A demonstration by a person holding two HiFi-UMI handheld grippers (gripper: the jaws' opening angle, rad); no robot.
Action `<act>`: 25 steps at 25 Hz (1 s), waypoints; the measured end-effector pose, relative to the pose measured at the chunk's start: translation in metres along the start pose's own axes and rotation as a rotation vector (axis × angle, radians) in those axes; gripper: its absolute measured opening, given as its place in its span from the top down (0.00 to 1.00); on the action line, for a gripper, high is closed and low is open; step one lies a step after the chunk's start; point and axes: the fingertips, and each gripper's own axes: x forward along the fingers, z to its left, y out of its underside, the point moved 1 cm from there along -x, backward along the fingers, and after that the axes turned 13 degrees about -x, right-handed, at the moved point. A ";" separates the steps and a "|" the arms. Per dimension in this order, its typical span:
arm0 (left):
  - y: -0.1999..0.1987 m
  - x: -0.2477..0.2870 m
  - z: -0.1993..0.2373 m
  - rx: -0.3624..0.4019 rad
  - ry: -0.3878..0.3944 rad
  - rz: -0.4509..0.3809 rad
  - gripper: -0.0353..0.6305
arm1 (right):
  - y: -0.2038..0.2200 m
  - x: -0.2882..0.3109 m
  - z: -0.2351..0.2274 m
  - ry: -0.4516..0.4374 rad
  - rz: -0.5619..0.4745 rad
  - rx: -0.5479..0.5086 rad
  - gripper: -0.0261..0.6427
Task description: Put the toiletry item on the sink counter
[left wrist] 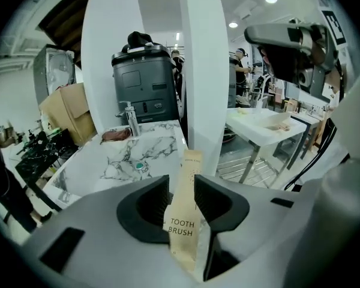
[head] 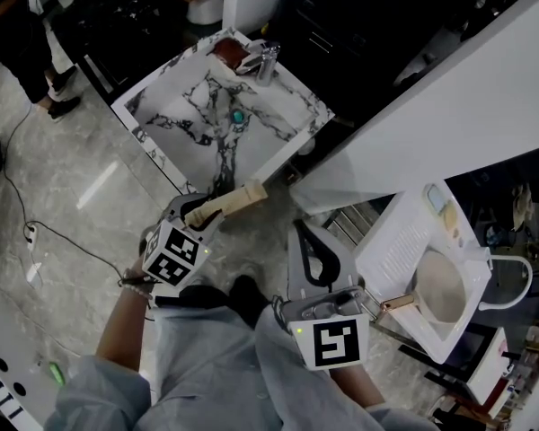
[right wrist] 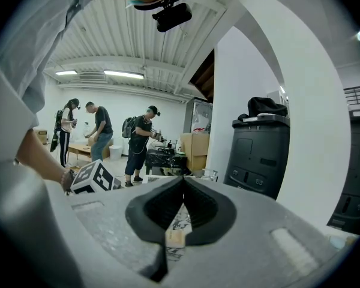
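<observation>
A tan paper box marked TOOTH BRUSH [left wrist: 183, 221] stands between the pads of my left gripper [left wrist: 181, 188], which is shut on it. In the head view the left gripper [head: 203, 214] holds the box [head: 238, 199] in the air, its free end pointing at the near edge of the marble sink counter [head: 175, 124]. The counter [left wrist: 108, 161] has a chrome tap [head: 266, 61] and a teal drain [head: 238, 115]. My right gripper [head: 304, 236] hangs beside it, lower right, shut with nothing held; its jaws meet at the tips [right wrist: 181, 182].
A brown thing [head: 229, 57] lies by the tap. A white column [left wrist: 201, 71] rises right of the counter. A long white wall top [head: 449, 124] and a white basin stand [head: 400, 250] are on the right. A person [head: 18, 34] stands at the far left; a cable [head: 63, 236] crosses the floor.
</observation>
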 end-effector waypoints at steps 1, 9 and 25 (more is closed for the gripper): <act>-0.004 -0.004 0.001 -0.006 -0.005 -0.015 0.76 | -0.001 0.000 0.000 0.000 -0.002 -0.002 0.96; -0.031 -0.039 0.014 -0.085 -0.057 -0.140 0.90 | -0.013 0.002 0.005 -0.010 -0.021 -0.020 0.97; -0.071 -0.111 0.021 -0.155 -0.127 -0.334 0.94 | -0.049 0.015 0.019 -0.046 -0.108 -0.054 0.97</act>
